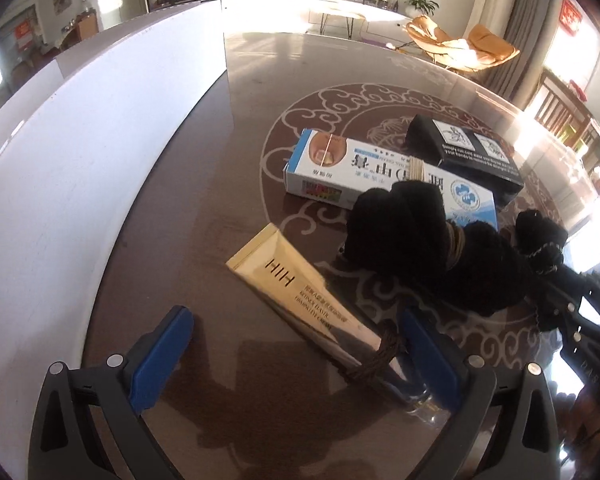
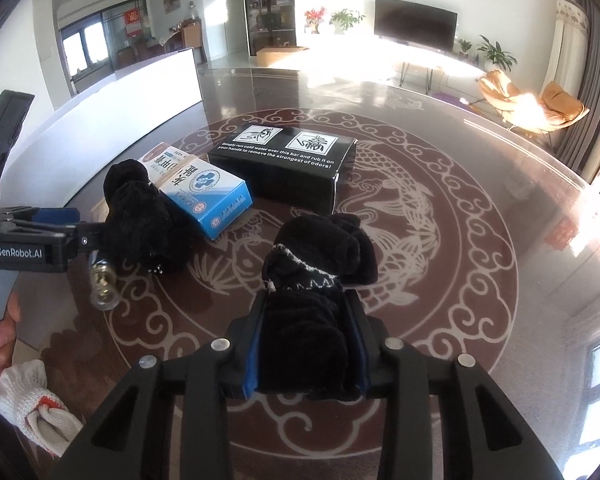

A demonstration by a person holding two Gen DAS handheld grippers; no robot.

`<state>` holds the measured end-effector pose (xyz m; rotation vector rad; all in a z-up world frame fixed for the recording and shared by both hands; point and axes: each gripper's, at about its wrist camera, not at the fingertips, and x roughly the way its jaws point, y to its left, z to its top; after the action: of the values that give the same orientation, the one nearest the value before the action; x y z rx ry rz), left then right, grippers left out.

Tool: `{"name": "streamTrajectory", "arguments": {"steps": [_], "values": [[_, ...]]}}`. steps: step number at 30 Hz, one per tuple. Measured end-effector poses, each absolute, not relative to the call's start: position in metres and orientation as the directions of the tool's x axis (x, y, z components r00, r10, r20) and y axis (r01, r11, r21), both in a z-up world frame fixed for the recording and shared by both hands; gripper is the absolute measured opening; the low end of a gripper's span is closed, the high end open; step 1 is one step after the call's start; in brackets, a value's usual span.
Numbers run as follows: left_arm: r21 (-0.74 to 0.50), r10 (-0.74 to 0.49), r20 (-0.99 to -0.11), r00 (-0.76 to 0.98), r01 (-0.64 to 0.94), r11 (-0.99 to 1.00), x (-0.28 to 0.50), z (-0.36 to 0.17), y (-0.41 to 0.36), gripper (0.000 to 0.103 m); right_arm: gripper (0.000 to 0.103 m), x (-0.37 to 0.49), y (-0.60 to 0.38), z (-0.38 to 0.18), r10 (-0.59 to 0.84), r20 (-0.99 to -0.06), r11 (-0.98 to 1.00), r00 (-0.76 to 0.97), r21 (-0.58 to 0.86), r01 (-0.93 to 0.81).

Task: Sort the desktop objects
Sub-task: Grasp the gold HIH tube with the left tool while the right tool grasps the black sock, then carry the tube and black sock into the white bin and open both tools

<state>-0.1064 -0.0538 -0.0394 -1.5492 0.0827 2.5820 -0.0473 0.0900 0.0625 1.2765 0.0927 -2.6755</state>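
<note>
dark patterned table (image 2: 440, 216) carries black box (image 2: 284, 168), blue-white carton (image 2: 204, 188), gold tube (image 1: 300, 300), two black socks.

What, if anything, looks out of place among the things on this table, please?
A black sock lies draped over one end of the blue and white box, and the gold tube lies askew. Nothing looks spilled or damaged.

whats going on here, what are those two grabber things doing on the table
A person is sorting things on a patterned table with a handheld gripper in each hand. The right gripper is shut on a black sock bundle. The left gripper is open over a gold tube, not gripping it. A second black bundle, a blue and white box and a black box lie on the table.
</note>
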Motion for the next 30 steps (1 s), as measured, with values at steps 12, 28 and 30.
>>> {"name": "streamTrajectory", "arguments": {"steps": [12, 28, 30], "values": [[0.011, 0.083, -0.904, -0.42, -0.216, -0.976, -0.089, -0.041, -0.044, 0.099, 0.037, -0.045, 0.093, 0.062, -0.14, -0.775, -0.982, -0.617, 0.031, 0.184], [-0.181, 0.257, -0.769, -0.585, -0.186, -0.966, -0.017, 0.023, -0.081, 0.027, 0.035, 0.029, 0.113, 0.079, -0.283, -0.716, -0.959, -0.637, 0.218, 0.181], [-0.189, 0.264, -0.752, -0.604, -0.186, -0.964, -0.012, 0.033, -0.084, 0.027, 0.035, 0.034, 0.105, 0.092, -0.299, -0.706, -0.954, -0.642, 0.211, 0.213]]}}
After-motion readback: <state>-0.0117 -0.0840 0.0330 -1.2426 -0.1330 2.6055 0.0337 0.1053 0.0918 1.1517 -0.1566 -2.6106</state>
